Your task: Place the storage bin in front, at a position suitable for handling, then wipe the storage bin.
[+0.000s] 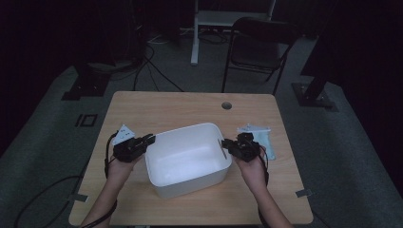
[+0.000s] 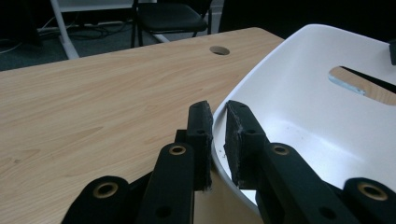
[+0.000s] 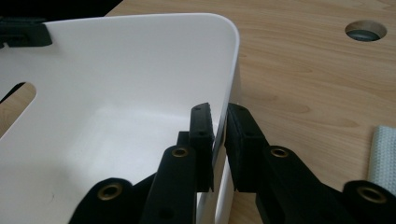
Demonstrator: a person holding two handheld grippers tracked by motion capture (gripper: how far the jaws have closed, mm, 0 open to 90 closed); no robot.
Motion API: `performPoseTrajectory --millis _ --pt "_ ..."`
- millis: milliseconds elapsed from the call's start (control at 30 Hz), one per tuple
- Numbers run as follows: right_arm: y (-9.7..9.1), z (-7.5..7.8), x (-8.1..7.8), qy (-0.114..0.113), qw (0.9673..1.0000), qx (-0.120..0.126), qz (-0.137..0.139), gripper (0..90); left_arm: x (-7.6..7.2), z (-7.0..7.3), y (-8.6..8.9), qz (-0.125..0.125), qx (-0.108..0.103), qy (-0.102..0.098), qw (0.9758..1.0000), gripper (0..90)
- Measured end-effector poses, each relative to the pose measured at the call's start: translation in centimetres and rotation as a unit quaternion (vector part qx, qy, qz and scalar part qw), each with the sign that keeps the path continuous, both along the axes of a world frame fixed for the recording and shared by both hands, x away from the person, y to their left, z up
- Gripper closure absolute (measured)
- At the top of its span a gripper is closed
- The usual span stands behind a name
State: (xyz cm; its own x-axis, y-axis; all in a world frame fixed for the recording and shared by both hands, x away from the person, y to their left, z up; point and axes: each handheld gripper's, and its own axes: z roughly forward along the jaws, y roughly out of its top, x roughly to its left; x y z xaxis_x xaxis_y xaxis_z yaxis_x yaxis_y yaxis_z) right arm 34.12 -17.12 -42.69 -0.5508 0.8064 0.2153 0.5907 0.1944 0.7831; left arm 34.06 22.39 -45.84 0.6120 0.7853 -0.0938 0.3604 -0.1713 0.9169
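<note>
A white plastic bin (image 1: 190, 183) stands open-topped in the middle of the wooden table (image 1: 157, 107), and nothing lies in the part of it I can see. My left gripper (image 1: 149, 139) is at its left wall. In the left gripper view the jaws (image 2: 218, 116) straddle the bin's rim (image 2: 303, 107), one outside and one inside, pinching the wall. My right gripper (image 1: 225, 144) holds the opposite wall. In the right gripper view its jaws (image 3: 219, 116) clamp the bin (image 3: 116, 70) just below the rim. Both hands come in from the near edge.
A pale flat packet (image 1: 260, 135) lies on the table just right of the right gripper, its corner visible (image 3: 385, 154). A round cable hole (image 1: 226, 105) sits near the far edge. A folding chair (image 1: 259, 47) stands beyond the table. Each end wall has a handle slot (image 2: 355, 81).
</note>
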Motion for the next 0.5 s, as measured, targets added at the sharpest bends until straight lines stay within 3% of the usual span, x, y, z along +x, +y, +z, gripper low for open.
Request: performPoseTrajectory --millis 233,500 --pt "-0.22 -0.07 -0.15 -0.001 1.0 0.006 0.003 78.9 0.08 0.02 0.01 -0.006 0.001 0.001 1.0 80.8" --pt "-0.44 0.24 -0.25 -0.011 0.9998 0.007 0.018 63.7 0.12 -0.02 0.08 -0.008 -0.004 0.002 1.0 80.7"
